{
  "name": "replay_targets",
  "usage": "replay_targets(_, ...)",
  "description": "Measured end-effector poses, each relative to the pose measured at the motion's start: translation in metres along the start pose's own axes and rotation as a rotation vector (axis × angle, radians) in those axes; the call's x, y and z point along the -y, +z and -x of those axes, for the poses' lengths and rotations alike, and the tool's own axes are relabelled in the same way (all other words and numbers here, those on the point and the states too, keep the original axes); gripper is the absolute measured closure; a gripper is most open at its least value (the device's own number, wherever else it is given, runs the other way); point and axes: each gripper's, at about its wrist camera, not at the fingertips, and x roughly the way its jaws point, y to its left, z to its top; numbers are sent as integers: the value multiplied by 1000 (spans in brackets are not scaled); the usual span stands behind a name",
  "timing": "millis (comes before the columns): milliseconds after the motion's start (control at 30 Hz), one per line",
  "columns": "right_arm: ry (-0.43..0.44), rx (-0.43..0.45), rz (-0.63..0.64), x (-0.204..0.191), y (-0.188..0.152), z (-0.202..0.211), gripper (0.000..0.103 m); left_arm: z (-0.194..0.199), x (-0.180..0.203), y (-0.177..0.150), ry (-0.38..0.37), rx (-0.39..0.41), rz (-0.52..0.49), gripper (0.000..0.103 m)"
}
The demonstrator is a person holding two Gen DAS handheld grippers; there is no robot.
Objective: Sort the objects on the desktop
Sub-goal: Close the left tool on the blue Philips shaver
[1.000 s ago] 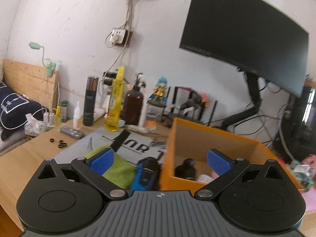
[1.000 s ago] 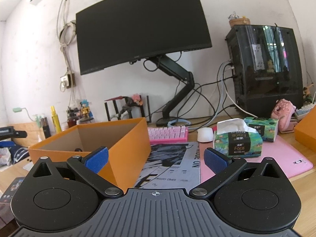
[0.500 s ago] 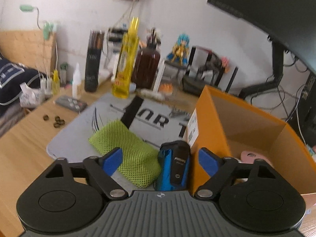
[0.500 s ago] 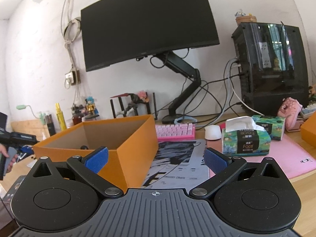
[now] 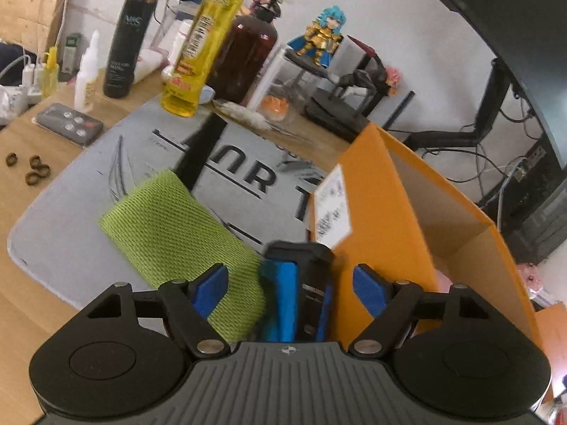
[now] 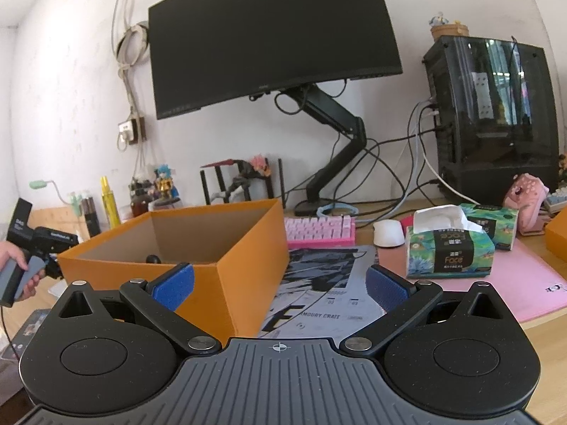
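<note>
My left gripper (image 5: 292, 285) is open and low over a blue and black device (image 5: 301, 290) that lies between its pads, against the orange box (image 5: 368, 212). A green mesh pouch (image 5: 177, 241) lies on the grey desk mat (image 5: 88, 205), partly under the left pad. My right gripper (image 6: 280, 283) is open and empty, held above a printed mat (image 6: 326, 283) beside the same orange box (image 6: 226, 283). A dark round object (image 6: 152, 258) shows inside the box.
Bottles (image 5: 202, 42), a remote (image 5: 69, 124), small rings (image 5: 33, 170) and figurines (image 5: 319, 42) stand behind the mat. In the right wrist view are a pink keyboard (image 6: 319, 230), white mouse (image 6: 388, 233), tissue boxes (image 6: 450, 251), monitor (image 6: 262, 39) and PC case (image 6: 492, 120).
My left gripper has dropped and tilted down toward the blue and black device, which now sits between its pads. The right gripper has risen slightly and stays open.
</note>
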Motion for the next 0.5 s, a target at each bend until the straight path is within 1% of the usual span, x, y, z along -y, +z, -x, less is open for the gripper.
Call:
replay_targets(33, 1, -2, 1, -1, 0, 0, 0, -2, -3, 1, 25, -10, 0, 43)
replay_targets(67, 2, -3, 2, -1, 0, -1, 0, -3, -6, 1, 23, -21, 5, 44)
replay_targets(133, 3, -7, 4, -2, 0, -3, 0, -4, -5, 2, 4, -33, 0, 44)
replay_targets(200, 4, -11, 6, -4, 0, -4, 0, -6, 3, 2, -48, -55, -33, 44)
replay_targets(233, 6, -13, 8, -5, 0, -4, 0, -8, 6, 2, -59, -62, -50, 44)
replay_targets(267, 7, -15, 10, -6, 0, -5, 0, -11, 9, 2, -51, -71, -68, 45)
replay_targets(300, 9, -17, 12, -7, 0, -5, 0, -13, 10, 2, -50, -77, -73, 49)
replay_targets(333, 11, -19, 14, -8, 0, -5, 0, -16, 11, 3, -51, -82, -76, 58)
replay_targets(400, 14, -22, 17, -10, 0, -5, 0, -20, 10, 4, -61, -92, -73, 62)
replay_targets(467, 17, -26, 20, -11, 0, -6, 0, -21, 10, 5, -64, -103, -73, 62)
replay_targets(500, 15, -26, 19, -11, 0, -6, 0, -22, 10, 6, -71, -114, -69, 60)
